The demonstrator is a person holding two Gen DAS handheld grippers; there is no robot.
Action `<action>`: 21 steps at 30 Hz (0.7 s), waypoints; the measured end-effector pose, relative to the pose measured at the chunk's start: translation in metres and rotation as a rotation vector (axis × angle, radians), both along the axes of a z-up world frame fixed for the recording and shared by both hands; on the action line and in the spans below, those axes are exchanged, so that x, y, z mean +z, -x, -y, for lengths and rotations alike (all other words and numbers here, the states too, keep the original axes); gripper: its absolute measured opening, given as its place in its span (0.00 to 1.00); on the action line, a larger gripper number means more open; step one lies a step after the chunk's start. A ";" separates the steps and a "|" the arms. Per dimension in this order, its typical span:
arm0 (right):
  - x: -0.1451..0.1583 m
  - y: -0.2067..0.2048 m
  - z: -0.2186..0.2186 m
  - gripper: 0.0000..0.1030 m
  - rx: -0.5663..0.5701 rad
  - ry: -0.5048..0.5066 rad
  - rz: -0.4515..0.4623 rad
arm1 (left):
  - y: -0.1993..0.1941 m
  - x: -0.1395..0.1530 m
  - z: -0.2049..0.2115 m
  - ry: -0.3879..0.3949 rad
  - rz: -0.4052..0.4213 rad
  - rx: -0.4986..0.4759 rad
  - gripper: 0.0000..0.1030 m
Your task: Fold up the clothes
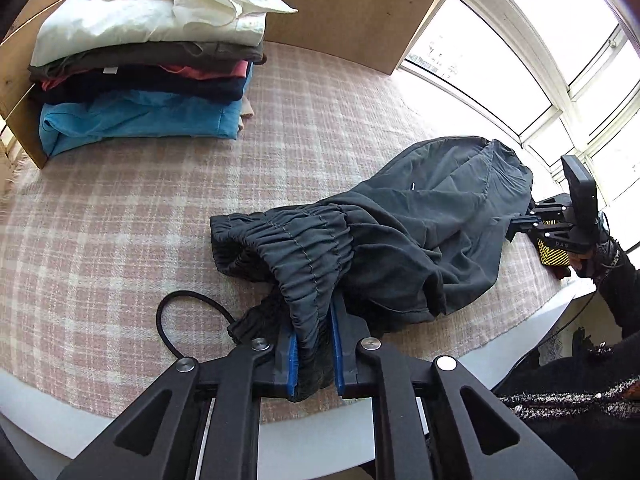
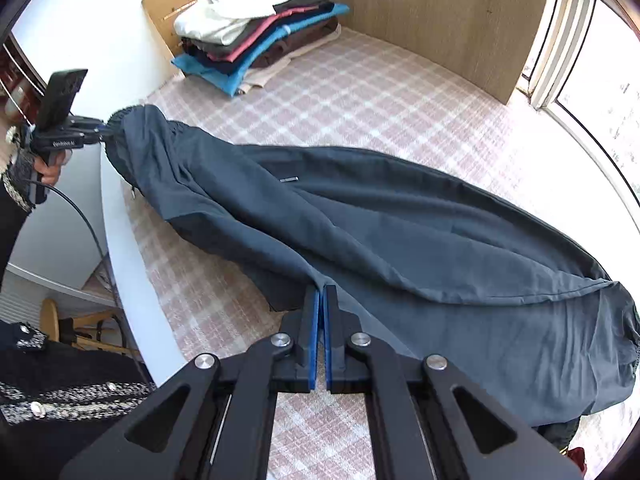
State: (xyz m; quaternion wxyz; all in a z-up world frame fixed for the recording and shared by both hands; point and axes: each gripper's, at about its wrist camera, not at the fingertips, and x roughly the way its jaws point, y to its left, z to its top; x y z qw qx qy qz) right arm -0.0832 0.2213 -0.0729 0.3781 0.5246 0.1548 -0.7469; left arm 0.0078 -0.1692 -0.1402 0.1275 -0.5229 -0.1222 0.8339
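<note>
While both grippers grip the garment, the scene reads as follows:
Left gripper (image 1: pixel 314 336): fingers narrow, clamped on the gathered waistband (image 1: pixel 304 248) of the dark trousers (image 2: pixel 400 248)
Right gripper (image 2: pixel 321 300): fingers nearly closed, pinching a fold of the same trousers at their near edge
Trousers: stretched lengthwise across the checked cloth (image 2: pixel 380 92) on the surface, waistband end raised off it
Folded stack (image 1: pixel 144 64): white item on top, blue lower down, at the far corner against the wooden panel (image 1: pixel 352 4), well apart from the trousers
Drawcord (image 1: pixel 180 312): looped on the cloth beside the left fingers
</note>
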 end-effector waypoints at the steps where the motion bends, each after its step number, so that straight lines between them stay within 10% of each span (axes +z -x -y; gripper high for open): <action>1: 0.008 -0.005 -0.003 0.02 0.001 0.018 0.020 | -0.001 0.007 0.001 0.004 -0.008 0.004 0.11; 9: -0.071 -0.063 0.002 0.06 0.156 -0.234 0.212 | -0.080 -0.030 -0.011 -0.077 0.139 0.001 0.14; 14: -0.035 -0.042 -0.020 0.21 0.169 -0.134 0.246 | -0.102 -0.061 -0.013 -0.057 0.237 0.032 0.21; 16: -0.019 -0.019 -0.032 0.37 0.127 -0.090 0.213 | -0.106 -0.042 -0.009 0.007 0.224 0.047 0.19; 21: -0.007 0.050 -0.057 0.37 -0.013 -0.046 0.122 | -0.107 0.016 -0.004 0.188 0.162 0.077 0.19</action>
